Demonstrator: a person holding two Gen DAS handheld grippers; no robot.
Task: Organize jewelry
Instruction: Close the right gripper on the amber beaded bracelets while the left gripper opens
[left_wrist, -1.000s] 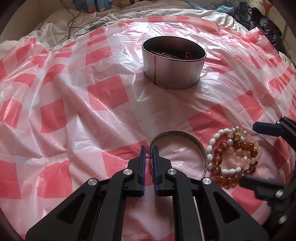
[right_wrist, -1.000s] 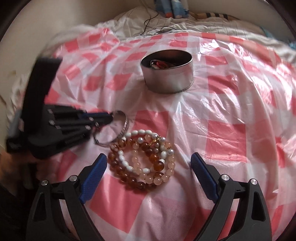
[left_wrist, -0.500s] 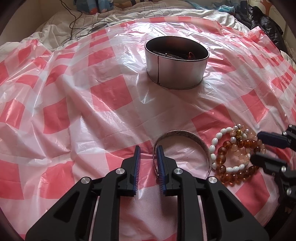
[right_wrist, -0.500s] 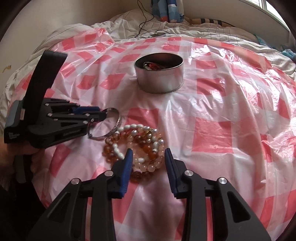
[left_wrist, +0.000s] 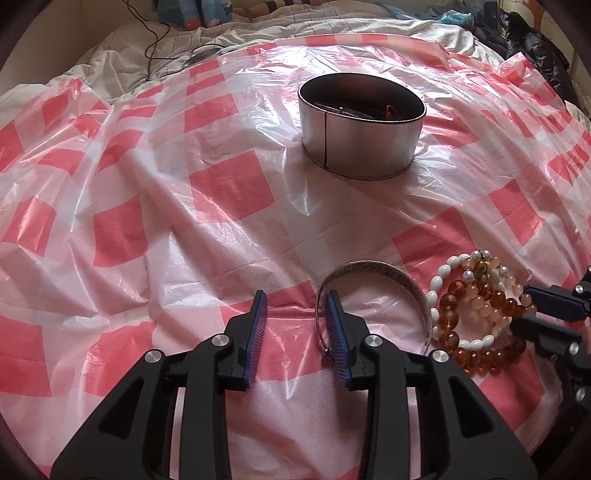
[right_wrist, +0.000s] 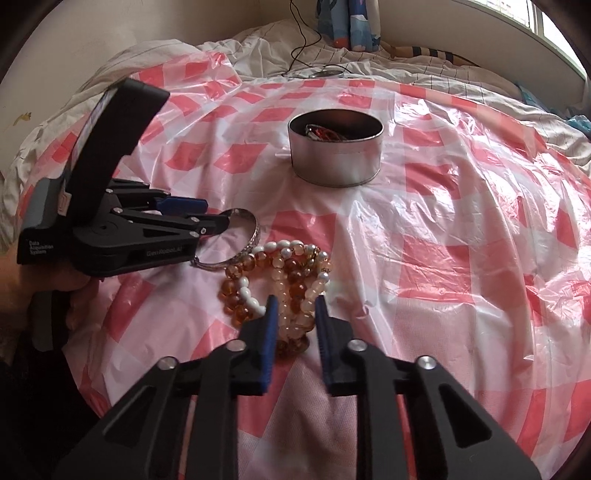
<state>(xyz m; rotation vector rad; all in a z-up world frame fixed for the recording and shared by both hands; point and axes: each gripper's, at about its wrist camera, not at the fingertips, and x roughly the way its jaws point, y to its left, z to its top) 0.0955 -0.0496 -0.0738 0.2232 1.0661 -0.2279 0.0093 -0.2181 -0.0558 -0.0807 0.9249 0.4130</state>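
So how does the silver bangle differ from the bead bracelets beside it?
The silver bangle is one rigid, flat metal band with a gap, lying alone; the bead bracelets are several strands of amber, white and pale pink beads heaped together. The bangle's end sits by the left gripper's right finger, outside the gap; the beads sit between the right gripper's fingers. Both rest on the checked plastic sheet.

A bed (right_wrist: 443, 85) with rumpled white bedding fills both views, spread with a red-and-white checked plastic sheet (left_wrist: 184, 206). A black cable (right_wrist: 299, 33) trails across the bedding at the top. A cream wall (right_wrist: 74, 44) rises upper left; daylight enters through a window (right_wrist: 524, 14) at upper right.
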